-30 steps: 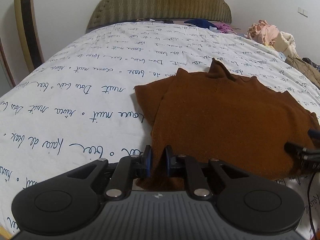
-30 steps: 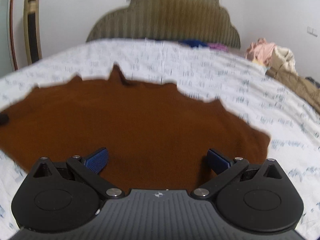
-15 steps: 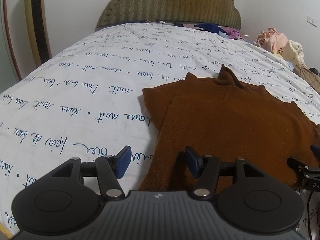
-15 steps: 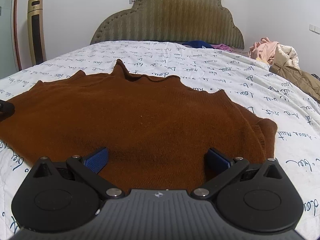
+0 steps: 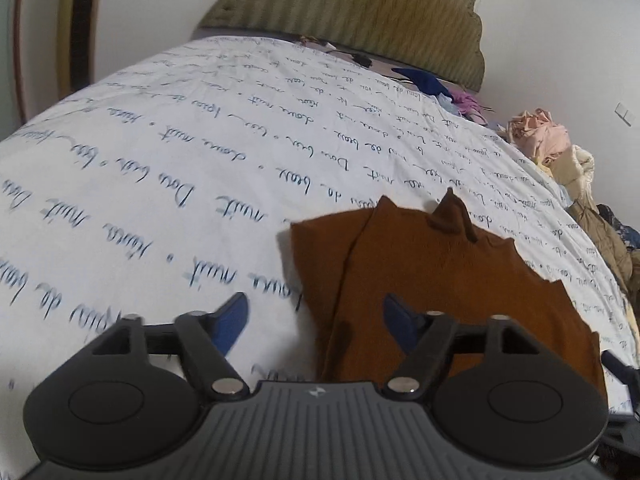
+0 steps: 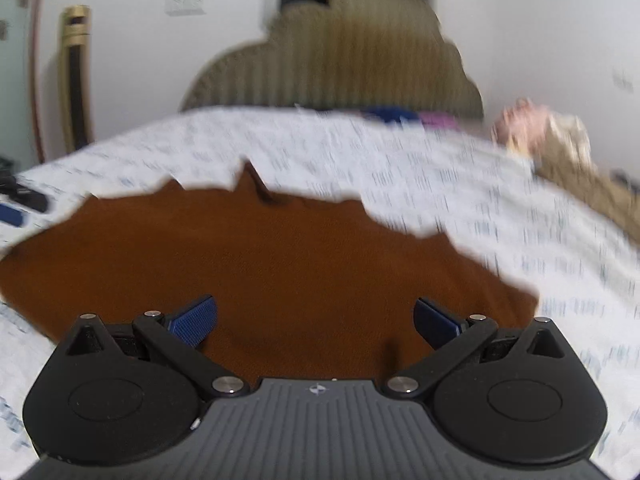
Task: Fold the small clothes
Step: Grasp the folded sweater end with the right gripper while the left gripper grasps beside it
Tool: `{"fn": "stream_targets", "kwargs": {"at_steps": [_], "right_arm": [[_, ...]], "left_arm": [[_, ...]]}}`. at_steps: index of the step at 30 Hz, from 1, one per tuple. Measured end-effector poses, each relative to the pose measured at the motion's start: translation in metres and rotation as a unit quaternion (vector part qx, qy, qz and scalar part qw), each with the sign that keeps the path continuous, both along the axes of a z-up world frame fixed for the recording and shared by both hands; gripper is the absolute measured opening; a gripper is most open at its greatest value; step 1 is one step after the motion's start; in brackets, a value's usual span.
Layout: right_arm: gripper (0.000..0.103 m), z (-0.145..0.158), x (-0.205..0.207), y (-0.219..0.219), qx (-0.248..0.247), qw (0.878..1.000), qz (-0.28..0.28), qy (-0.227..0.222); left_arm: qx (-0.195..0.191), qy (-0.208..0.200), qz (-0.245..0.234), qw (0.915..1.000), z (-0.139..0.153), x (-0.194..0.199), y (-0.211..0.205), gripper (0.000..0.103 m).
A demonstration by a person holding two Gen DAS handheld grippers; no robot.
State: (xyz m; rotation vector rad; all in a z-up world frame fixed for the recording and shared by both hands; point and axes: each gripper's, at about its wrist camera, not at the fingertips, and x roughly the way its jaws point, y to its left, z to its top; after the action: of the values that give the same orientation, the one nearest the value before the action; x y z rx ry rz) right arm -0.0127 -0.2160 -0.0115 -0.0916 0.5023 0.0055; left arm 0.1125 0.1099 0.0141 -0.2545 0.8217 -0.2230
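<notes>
The left gripper [image 5: 316, 316] has let go of the brown sweater [image 5: 440, 288]; its jaws have just been opening, spread wide over the sweater's edge. The right gripper [image 6: 316, 320], angled down, gapes empty above it. 1 sweater lies flat near the bed [image 5: 160, 168]'s near edge; 2 grippers hover.

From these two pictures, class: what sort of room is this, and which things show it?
Most likely a bedroom: a padded headboard against the wall, a bed with a script-printed sheet, and loose clothes heaped at its far edge.
</notes>
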Motion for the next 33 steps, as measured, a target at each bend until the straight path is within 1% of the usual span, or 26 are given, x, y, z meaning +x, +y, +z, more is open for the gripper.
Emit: {"fn": "stream_targets", "kwargs": {"at_steps": [1,3,5,6,9,12,14,16,18,19,21,24,26,28,29,30,31,32,33], "right_arm": [[0.103,0.007,-0.004,0.009,-0.02,1.0,0.011,-0.013],[0.103,0.016,-0.011,0.035,-0.077,0.996,0.037,-0.036],[0.103,0.019,-0.018,0.061,-0.137,0.987,0.063,-0.05],[0.103,0.019,-0.021,0.074,-0.164,0.982,0.076,-0.055],[0.103,0.015,-0.029,0.105,-0.217,0.968,0.11,-0.063],[0.103,0.009,-0.034,0.129,-0.241,0.959,0.142,-0.056],[0.103,0.005,-0.036,0.141,-0.243,0.954,0.168,-0.044],[0.103,0.0,-0.038,0.153,-0.243,0.95,0.196,-0.028],[0.102,-0.008,-0.039,0.165,-0.249,0.944,0.218,-0.016],[0.101,-0.012,-0.039,0.172,-0.254,0.941,0.222,-0.014],[0.1,-0.021,-0.036,0.184,-0.274,0.936,0.222,-0.015],[0.1,-0.03,-0.025,0.197,-0.302,0.93,0.208,-0.028],[0.099,-0.031,-0.017,0.204,-0.311,0.929,0.195,-0.04],[0.095,-0.032,-0.007,0.21,-0.32,0.929,0.18,-0.048],[0.095,-0.033,-0.004,0.212,-0.323,0.929,0.175,-0.05],[0.092,-0.035,-0.002,0.215,-0.326,0.928,0.171,-0.051],[0.089,-0.037,0.001,0.218,-0.327,0.928,0.17,-0.05],[0.088,-0.038,0.004,0.219,-0.327,0.929,0.169,-0.05],[0.085,-0.039,0.005,0.221,-0.327,0.929,0.169,-0.05]], "left_arm": [[0.0,0.003,-0.002,1.0,-0.001,0.006,-0.001,0.077],[0.008,0.017,-0.009,0.9998,-0.005,0.018,-0.004,0.077],[0.012,0.039,-0.001,0.9992,-0.013,0.029,-0.006,0.077],[0.006,0.049,-0.001,0.9988,-0.018,0.034,-0.006,0.077],[-0.014,0.082,0.003,0.9965,-0.031,0.049,-0.003,0.077],[-0.031,0.083,0.0,0.9961,-0.034,0.058,-0.004,0.078],[-0.059,0.084,-0.017,0.9946,-0.034,0.064,-0.004,0.082],[-0.101,0.094,-0.039,0.9897,-0.035,0.071,-0.004,0.083],[-0.14,0.108,-0.064,0.9822,-0.041,0.081,-0.007,0.083],[-0.153,0.116,-0.074,0.9786,-0.044,0.086,-0.009,0.083],[-0.17,0.126,-0.092,0.9731,-0.05,0.097,-0.014,0.083],[-0.189,0.128,-0.106,0.9678,-0.055,0.111,-0.02,0.082],[-0.2,0.13,-0.112,0.9647,-0.057,0.119,-0.023,0.082],[-0.204,0.13,-0.107,0.9645,-0.058,0.126,-0.026,0.081],[-0.201,0.127,-0.103,0.9658,-0.058,0.128,-0.029,0.073],[-0.194,0.127,-0.098,0.9679,-0.058,0.13,-0.032,0.062],[-0.183,0.128,-0.094,0.9701,-0.059,0.132,-0.034,0.056],[-0.173,0.129,-0.091,0.9722,-0.059,0.134,-0.036,0.045],[-0.165,0.129,-0.088,0.9738,-0.059,0.136,-0.038,0.036]]}}
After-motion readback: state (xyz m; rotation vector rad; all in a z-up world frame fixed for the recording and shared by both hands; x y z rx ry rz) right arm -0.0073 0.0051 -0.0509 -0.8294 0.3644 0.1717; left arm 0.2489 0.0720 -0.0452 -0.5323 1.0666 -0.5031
